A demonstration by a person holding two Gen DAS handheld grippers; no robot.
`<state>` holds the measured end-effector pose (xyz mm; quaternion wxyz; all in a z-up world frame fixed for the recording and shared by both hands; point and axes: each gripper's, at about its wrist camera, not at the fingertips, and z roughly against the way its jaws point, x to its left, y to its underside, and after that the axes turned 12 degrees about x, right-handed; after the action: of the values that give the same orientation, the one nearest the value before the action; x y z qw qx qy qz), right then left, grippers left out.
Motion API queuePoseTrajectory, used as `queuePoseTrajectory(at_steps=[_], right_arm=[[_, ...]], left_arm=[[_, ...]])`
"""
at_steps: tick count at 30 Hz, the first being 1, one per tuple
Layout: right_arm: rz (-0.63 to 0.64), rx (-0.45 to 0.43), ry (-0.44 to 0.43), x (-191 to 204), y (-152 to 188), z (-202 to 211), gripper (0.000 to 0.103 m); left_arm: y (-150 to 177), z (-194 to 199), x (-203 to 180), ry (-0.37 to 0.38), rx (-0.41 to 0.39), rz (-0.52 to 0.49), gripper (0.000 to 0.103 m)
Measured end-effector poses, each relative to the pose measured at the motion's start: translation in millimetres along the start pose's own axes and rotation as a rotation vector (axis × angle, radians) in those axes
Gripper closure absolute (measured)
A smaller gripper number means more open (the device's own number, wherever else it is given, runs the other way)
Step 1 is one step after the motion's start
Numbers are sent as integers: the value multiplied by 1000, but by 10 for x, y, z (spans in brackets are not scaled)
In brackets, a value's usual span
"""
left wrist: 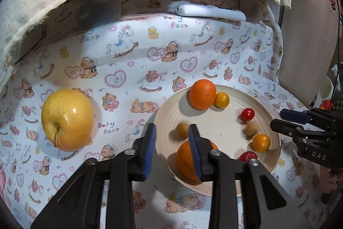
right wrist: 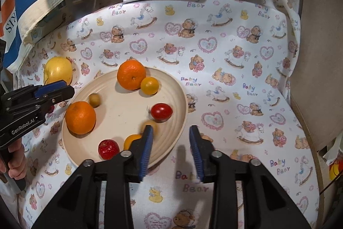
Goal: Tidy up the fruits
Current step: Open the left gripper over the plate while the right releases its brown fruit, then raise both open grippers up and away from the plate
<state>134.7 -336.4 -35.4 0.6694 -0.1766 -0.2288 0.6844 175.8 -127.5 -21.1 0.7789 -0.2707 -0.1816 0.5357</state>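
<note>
My left gripper (left wrist: 172,132) hangs over the near left rim of the plate (left wrist: 223,128), its blue ribbed pads apart with nothing between them. An orange (left wrist: 185,161) lies just under its right finger, and a small tan fruit (left wrist: 181,130) sits just beyond the tips. My right gripper (right wrist: 171,132) hovers at the plate's near right rim, jaws likewise apart and empty; its left finger covers part of a small orange-yellow fruit (right wrist: 131,140).

The plate is round, cream and ringed with shallow grooves. It sits on a counter covered in a soft cloth (right wrist: 225,57) printed with bears and rocking horses. Toward the plate's far rim, a second dimpled orange (right wrist: 131,73) touches a smooth yellow-orange ball of fruit (right wrist: 149,85). A glossy red oval fruit (right wrist: 161,112) lies with its long axis across the plate, and another red one (right wrist: 108,149) rests at the near rim.

A large waxy yellow apple (left wrist: 66,119) lies on the cloth, well left of the plate, its stem end facing me. A white remote (left wrist: 206,10) lies lengthwise along the counter's far edge.
</note>
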Motion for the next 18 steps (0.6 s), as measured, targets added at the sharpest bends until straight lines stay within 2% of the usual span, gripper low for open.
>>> queuePoseTrajectory(at_steps=[6, 7, 8, 9, 12, 14, 18], right_arm=[[-36, -109, -30, -100, -23, 248, 58], [-49, -144, -32, -110, -20, 299, 55], [-54, -171, -26, -111, -17, 335, 47], [-55, -201, -14, -106, -8, 374, 44], [-43, -275, 13, -77, 11, 488, 42], [-38, -302, 5, -72, 6, 552, 42], [-53, -344, 7, -116, 14, 640, 42]], left_arm=[[39, 105, -25, -13, -66, -14, 55], [50, 139, -25, -14, -86, -8, 52], [62, 175, -21, -16, -115, -1, 51], [76, 213, -15, -18, -148, 5, 48], [110, 362, 13, -27, -246, 34, 38], [122, 460, 23, -61, -294, 62, 37], [138, 611, 18, -69, -365, 72, 37]])
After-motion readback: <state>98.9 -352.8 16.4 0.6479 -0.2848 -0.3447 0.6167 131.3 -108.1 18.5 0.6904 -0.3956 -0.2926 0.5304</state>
